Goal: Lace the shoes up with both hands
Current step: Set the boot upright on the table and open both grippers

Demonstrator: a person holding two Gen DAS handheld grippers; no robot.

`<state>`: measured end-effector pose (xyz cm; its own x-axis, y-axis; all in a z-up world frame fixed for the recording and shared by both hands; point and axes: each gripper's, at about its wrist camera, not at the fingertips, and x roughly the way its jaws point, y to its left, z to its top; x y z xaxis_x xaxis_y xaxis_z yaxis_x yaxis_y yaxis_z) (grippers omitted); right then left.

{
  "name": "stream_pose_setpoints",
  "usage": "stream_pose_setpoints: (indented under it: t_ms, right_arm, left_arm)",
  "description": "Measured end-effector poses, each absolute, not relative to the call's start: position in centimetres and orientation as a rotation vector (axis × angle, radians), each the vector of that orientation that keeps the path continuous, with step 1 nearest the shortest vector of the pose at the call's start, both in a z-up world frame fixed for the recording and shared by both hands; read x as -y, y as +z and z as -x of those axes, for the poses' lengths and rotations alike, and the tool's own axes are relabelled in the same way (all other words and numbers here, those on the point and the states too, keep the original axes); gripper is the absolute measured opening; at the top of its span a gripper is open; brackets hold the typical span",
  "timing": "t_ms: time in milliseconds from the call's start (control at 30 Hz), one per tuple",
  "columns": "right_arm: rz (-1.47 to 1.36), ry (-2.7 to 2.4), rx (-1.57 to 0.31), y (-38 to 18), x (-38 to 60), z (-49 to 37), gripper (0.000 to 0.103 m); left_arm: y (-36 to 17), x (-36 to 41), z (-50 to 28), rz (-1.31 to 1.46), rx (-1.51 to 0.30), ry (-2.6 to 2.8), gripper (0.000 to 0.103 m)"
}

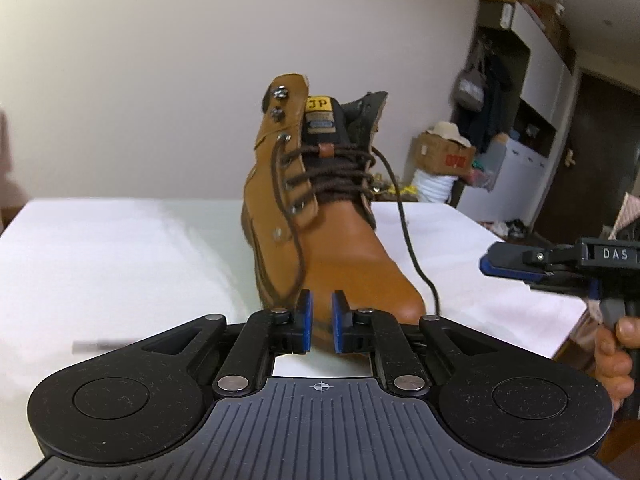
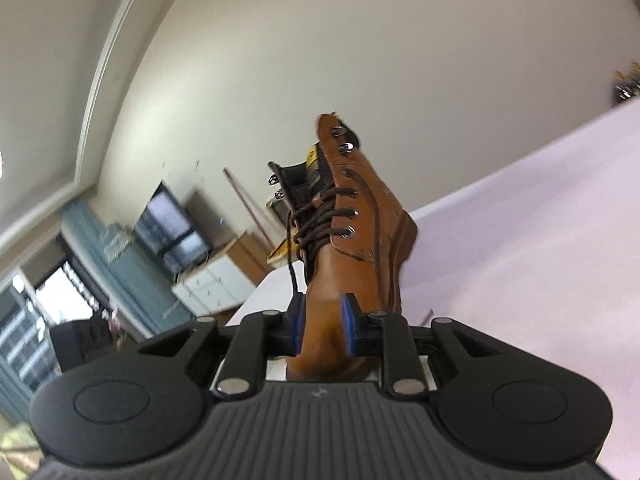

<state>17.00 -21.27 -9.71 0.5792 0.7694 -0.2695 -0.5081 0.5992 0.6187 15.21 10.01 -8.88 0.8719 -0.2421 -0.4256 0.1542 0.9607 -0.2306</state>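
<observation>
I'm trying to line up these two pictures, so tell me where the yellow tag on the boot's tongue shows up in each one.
Left wrist view: the yellow tag faces the camera, above centre, atop the tongue.
Right wrist view: the tag shows only as a sliver left of the boot's upright collar.
Shared landmark: the brown laces just below it.

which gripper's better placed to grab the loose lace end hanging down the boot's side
Left, probably. The left gripper is open with a loose lace hanging just beside its pads; the right gripper is farther from the other lace.

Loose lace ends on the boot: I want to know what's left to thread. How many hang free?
2. One lace end droops down the boot's left side; the other lace end trails onto the table at its right.
</observation>
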Motion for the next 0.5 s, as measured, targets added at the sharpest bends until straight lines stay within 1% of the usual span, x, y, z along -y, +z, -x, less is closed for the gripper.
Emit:
stream_pose_setpoints:
  t_ms: [200,400,500]
  right_arm:
    - [-0.571,0.736,-0.552,-11.3,21.7,-13.5,0.029]
    - [-0.373,0.651,-0.572,-10.5,19.7,-11.0,0.031]
    - [-0.342,0.630,-0.573,-10.3,19.4,-10.4,0.031]
  left_arm:
    - [-9.7,-8.3,-12.0,0.207,-0.492,-0.121,0.013]
    - [-9.4,-5.3,-10.2,0.144,-0.502,-0.024,0.015]
    - [-9.0,-4.8,-9.8,0.154,-0.503,0.001,0.015]
